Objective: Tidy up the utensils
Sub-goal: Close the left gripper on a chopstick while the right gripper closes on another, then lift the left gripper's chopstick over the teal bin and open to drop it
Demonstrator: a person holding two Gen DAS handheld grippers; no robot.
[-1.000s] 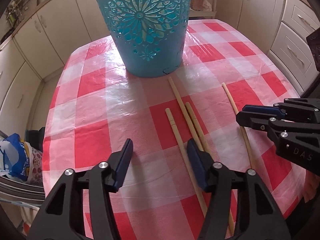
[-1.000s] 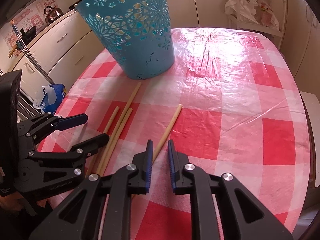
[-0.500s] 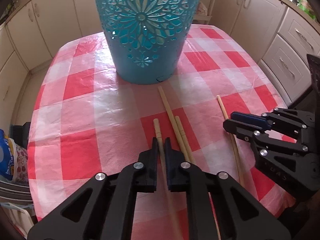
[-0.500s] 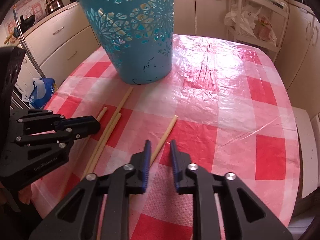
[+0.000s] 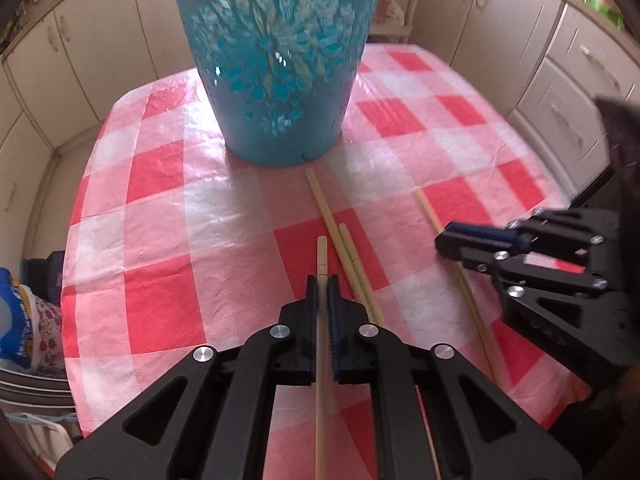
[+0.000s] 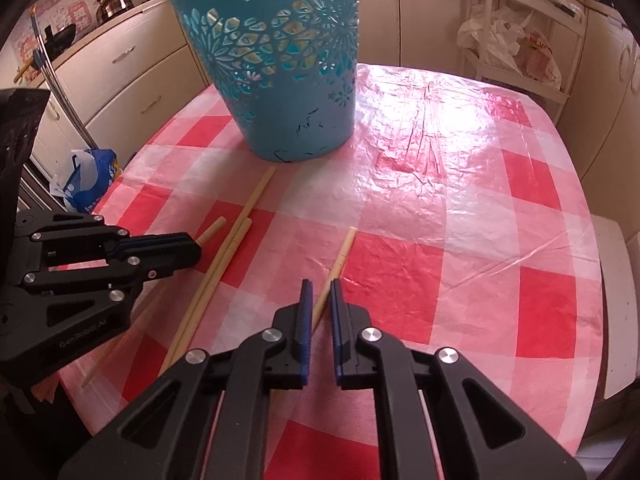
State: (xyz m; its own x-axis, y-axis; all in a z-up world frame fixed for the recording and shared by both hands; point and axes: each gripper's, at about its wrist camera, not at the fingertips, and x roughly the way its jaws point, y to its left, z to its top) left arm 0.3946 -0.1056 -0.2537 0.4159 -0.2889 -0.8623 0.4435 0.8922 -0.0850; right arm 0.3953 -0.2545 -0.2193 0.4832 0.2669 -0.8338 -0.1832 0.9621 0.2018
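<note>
The left gripper [image 5: 322, 294] is clamped on a pale, thin bamboo chopstick [image 5: 321, 252], gripping near its far end, tip pointing toward the tall teal plastic basket with cut-out flowers [image 5: 276, 60] at the table's far side. Two more chopsticks [image 5: 344, 248] lie side by side just right of it on the red-and-white checked plastic tablecloth [image 5: 160, 220]. The right gripper [image 6: 319, 304], fingers narrowly apart and holding nothing, straddles a fourth chopstick [image 6: 340, 258]. These sticks look light, stiff and smooth, so a hold nearer mid-length would probably swing less.
</note>
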